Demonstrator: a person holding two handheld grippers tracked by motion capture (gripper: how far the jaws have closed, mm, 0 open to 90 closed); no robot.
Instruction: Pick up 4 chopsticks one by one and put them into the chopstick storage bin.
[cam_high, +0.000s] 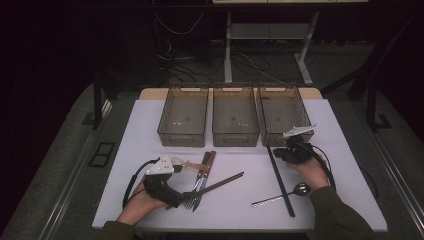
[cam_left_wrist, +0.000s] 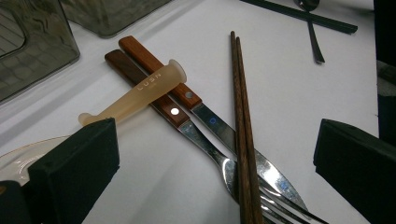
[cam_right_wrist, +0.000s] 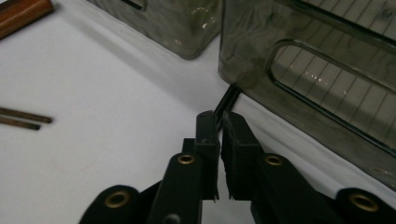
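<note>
My left gripper (cam_high: 180, 181) (cam_left_wrist: 215, 154) is open at the front left, its jaws wide apart on either side of a small pile of cutlery. The pile holds a wooden-handled knife (cam_left_wrist: 219, 128), a wooden-handled fork (cam_left_wrist: 205, 149) and a pair of brown chopsticks (cam_left_wrist: 240, 93) lying across the tines. A translucent spoon (cam_left_wrist: 140, 93) rests across both handles. My right gripper (cam_high: 280, 152) (cam_right_wrist: 218, 116) is shut on the far end of the black chopsticks (cam_high: 281, 182) (cam_right_wrist: 229, 100), just in front of the right bin (cam_high: 284, 115) (cam_right_wrist: 308, 70).
Three smoky see-through bins stand in a row at the back; the left bin (cam_high: 183, 117) and middle bin (cam_high: 235, 117) look empty. A dark metal spoon (cam_high: 287, 194) lies across the black chopsticks near the front right. White tabletop (cam_high: 240, 210) lies bare at front centre.
</note>
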